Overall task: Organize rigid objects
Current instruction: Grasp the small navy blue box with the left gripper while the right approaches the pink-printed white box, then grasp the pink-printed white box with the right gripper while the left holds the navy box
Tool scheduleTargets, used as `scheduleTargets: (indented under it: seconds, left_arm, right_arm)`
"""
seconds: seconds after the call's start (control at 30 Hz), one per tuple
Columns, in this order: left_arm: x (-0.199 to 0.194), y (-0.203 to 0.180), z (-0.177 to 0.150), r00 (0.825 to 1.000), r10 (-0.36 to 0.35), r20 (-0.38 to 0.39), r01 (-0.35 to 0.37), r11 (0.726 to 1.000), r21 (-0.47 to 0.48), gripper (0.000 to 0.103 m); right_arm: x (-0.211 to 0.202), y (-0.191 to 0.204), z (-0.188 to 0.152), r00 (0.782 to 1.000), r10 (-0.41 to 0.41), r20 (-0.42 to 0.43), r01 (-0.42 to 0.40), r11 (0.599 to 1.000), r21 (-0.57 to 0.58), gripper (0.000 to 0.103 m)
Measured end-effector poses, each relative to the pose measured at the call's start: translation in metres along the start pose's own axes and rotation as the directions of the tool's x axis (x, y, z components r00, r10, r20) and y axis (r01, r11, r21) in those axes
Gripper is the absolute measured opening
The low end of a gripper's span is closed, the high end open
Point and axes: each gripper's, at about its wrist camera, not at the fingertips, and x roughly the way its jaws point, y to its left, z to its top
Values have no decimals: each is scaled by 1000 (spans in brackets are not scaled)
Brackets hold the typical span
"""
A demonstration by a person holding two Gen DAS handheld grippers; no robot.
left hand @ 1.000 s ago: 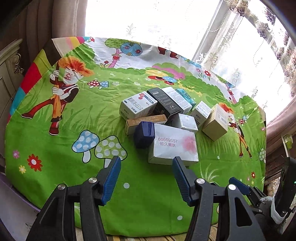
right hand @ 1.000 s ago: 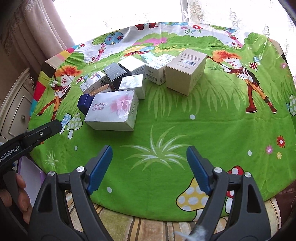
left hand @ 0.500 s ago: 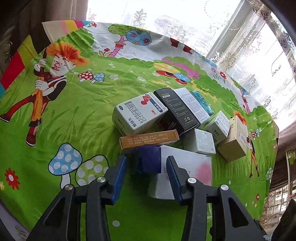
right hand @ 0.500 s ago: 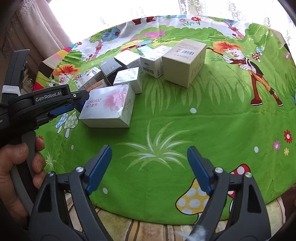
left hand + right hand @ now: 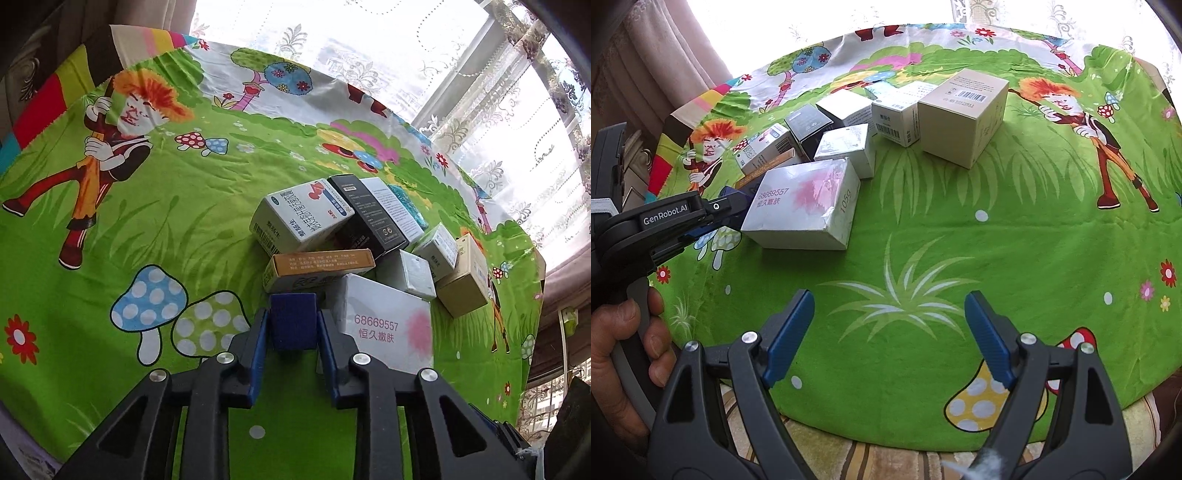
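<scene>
A cluster of small boxes lies on a round table with a green cartoon cloth (image 5: pixel 147 229). My left gripper (image 5: pixel 293 325) is shut on a dark blue box (image 5: pixel 293 321) at the near left of the cluster, beside a large white box printed 68669557 (image 5: pixel 384 325). In the right wrist view the left gripper (image 5: pixel 713 212) reaches in from the left against that white box (image 5: pixel 805 203), hiding most of the blue box. My right gripper (image 5: pixel 888 332) is open and empty above bare cloth near the table's front edge.
Behind the blue box lie an orange-topped flat box (image 5: pixel 321 266), a white medicine box (image 5: pixel 299 218), a black box (image 5: pixel 369 218), small white boxes (image 5: pixel 410 273) and a tan box (image 5: pixel 964 114). Curtains and a bright window stand behind. A cabinet is at the left.
My left gripper moved forward to the dark blue box and closed its fingers on it. The right gripper stayed open and nearly still.
</scene>
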Motion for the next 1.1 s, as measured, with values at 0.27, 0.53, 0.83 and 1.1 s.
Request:
scheduleTargets:
  seconds: [0.27,0.53,0.83,1.1]
  left_arm:
    - [-19,14,-23,999,-47,0,47,996,-71,27]
    - [-43,30,-42,997,-76,33,79,991,-110,27]
    - [-63,41,-56,994,-91,55,97,988,-124,27]
    - [-71,50,-63,992,-102,72,112,983,-148,27]
  right_arm:
    - [2,10,3,1000,-12,-3,12,999,-32,88]
    - [2,30,19,999,-33,22,34,999,-32,93]
    - [19,71,45,999,-48,23,50,996,-74,97]
    - [36,89,57,995,-99,18,101,991,-84,98]
